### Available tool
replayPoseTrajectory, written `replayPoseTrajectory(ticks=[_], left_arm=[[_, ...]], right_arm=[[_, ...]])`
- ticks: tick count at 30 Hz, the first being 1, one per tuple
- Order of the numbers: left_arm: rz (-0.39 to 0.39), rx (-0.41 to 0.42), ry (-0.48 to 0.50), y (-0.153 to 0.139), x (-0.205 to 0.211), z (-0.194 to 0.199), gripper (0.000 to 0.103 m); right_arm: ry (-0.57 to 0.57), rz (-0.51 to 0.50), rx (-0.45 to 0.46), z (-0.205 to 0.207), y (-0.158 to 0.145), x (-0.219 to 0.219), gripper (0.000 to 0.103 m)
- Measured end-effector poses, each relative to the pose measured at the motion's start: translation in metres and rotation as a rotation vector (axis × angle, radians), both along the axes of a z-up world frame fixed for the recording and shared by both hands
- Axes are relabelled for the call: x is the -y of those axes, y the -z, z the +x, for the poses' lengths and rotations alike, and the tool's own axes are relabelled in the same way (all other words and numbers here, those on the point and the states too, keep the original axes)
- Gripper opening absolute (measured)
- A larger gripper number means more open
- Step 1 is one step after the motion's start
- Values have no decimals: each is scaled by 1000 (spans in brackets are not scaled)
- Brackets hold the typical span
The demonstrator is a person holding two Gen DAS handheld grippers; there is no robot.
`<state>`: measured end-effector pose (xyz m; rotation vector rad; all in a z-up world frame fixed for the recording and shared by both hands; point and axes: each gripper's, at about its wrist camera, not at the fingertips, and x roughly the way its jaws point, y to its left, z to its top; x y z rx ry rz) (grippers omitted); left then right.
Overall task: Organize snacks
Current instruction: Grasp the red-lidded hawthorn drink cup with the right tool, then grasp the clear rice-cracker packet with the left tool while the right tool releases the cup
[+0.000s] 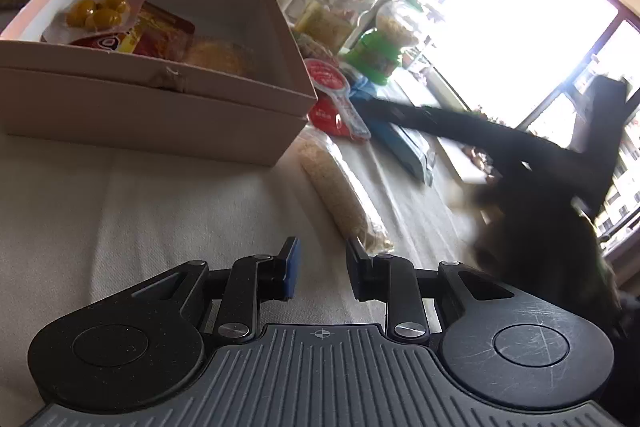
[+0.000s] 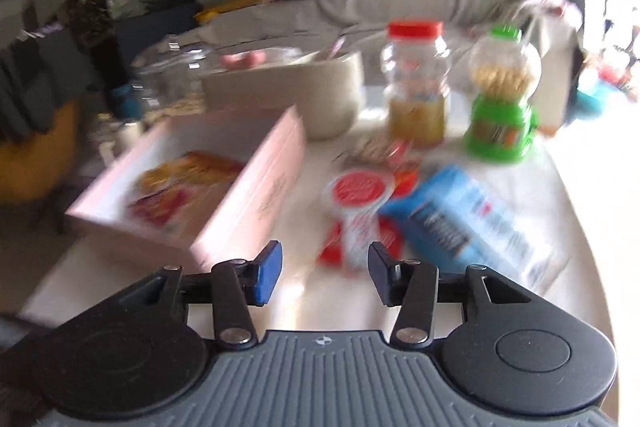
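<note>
While blur smears labels (unreadable), red-lidded cup [image 2: 359, 191] beside pink box [image 2: 244, 195].

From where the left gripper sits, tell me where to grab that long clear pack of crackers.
Grip the long clear cracker pack across its narrow width near the close end, coming from above. It lies flat on the tablecloth, lengthwise away from the open left gripper.
</note>
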<state>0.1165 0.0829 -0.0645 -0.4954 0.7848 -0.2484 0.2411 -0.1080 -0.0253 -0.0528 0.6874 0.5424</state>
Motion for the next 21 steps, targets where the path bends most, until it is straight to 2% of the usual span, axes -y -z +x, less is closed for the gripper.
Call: replayPoseTrajectory(ticks=[4,5,6,10,16,21], left_arm=[[11,-8,6,-1,0,-2,29],[16,-10,6,-1,0,-2,29],[20,-13,6,-1,-1,-2,29],[22,-20,-8,0,-3,-1,29],[33,-8,-22,-1,6,14,29],[97,28,-20,-10,26,34,29]], right_arm=[[47,-36,-42,31,22,-15,47],[44,-47,-56,34,26,-18,39],[39,-63,-67,33,28,-19,23],[16,-68,-35,1,23,-8,22],[-46,-38,-110,-63,25,26,23],[38,21,-114,-93,25,61,23]])
